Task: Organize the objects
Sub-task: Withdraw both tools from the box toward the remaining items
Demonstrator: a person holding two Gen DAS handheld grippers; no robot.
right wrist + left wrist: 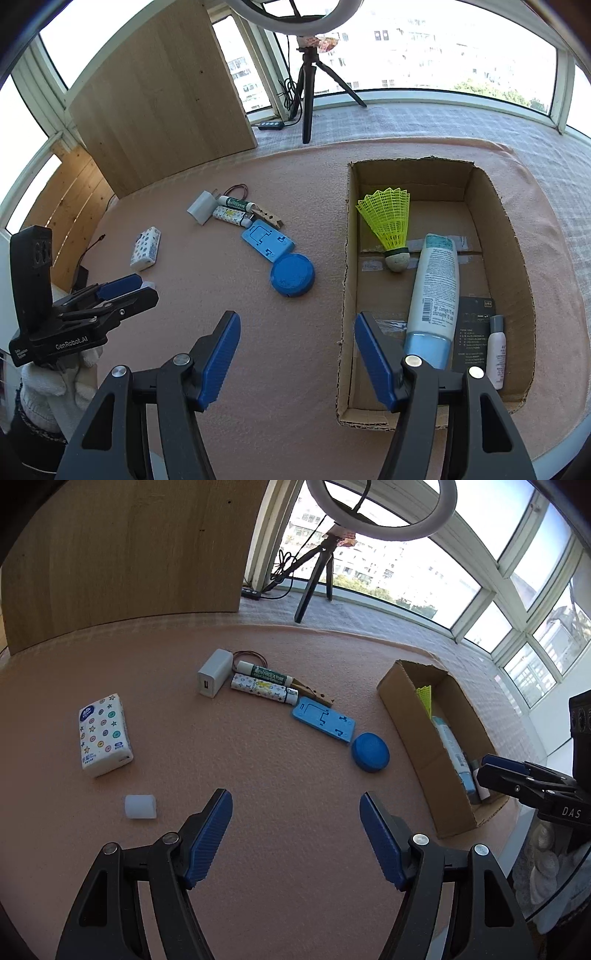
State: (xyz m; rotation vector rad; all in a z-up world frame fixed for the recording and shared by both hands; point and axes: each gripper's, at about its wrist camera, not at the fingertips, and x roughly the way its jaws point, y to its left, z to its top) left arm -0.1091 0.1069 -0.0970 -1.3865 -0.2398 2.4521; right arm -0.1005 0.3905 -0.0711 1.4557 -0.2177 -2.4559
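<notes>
Blue-padded left gripper, tilted down, empty.

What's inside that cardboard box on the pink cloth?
Inside the cardboard box lie a yellow shuttlecock, a white lotion tube with a blue cap, a small white bottle and a black card. The tube covers part of the card, so anything beneath is hidden.

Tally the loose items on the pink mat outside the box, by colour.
White: 3, tissue pack, charger, small cylinder
Blue: 2, phone stand, round lid
Tubes: 2, green-labelled, patterned
Wooden clothespin: 1
Hair tie: 1
Total: 9
</notes>
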